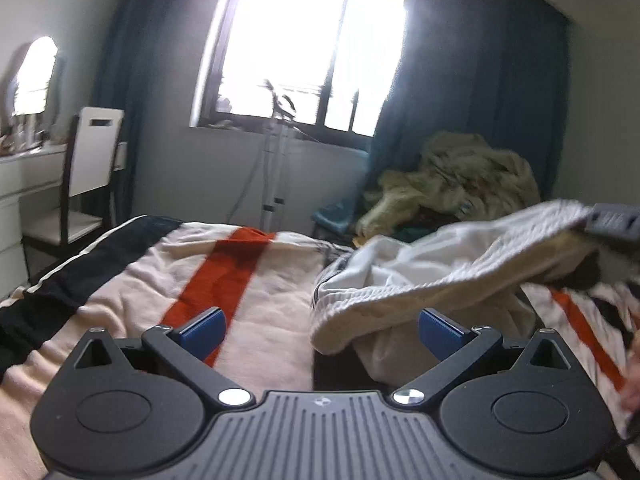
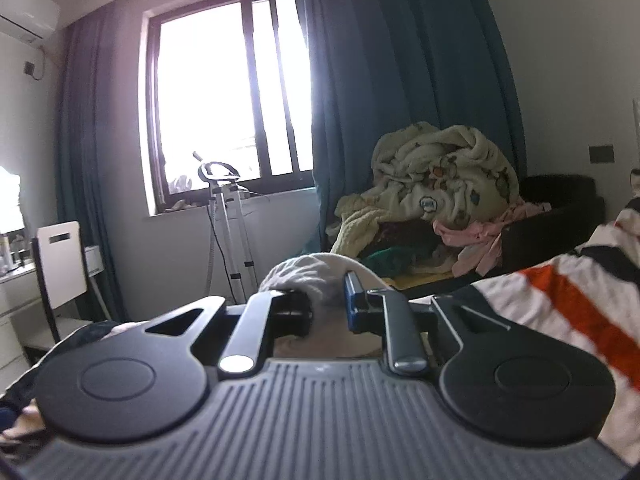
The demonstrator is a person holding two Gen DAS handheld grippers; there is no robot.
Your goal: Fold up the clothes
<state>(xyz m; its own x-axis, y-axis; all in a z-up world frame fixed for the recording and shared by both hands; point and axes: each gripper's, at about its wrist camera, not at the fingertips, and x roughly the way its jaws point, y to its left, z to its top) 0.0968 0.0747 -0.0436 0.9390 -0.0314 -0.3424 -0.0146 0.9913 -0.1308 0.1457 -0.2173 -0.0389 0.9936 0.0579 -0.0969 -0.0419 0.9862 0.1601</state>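
Note:
A white knit garment (image 1: 420,276) lies on the striped bed cover (image 1: 256,308), and one end of it is lifted up to the right. My right gripper (image 1: 600,220) holds that raised end at the picture's right edge. In the right wrist view my right gripper (image 2: 324,310) is shut on a bunch of the white garment (image 2: 312,272), which bulges up between the fingers. My left gripper (image 1: 320,330) hovers low over the bed and is open. The garment's hanging hem sits between its blue pads (image 1: 202,332), and neither pad touches it.
The bed cover (image 2: 560,300) has cream, orange and black stripes. Beyond the bed a heap of blankets (image 2: 444,184) rests on a dark seat. A metal stand (image 2: 228,216) is under the window, a chair (image 1: 94,160) and white dresser at left. A hand (image 1: 632,376) shows at right.

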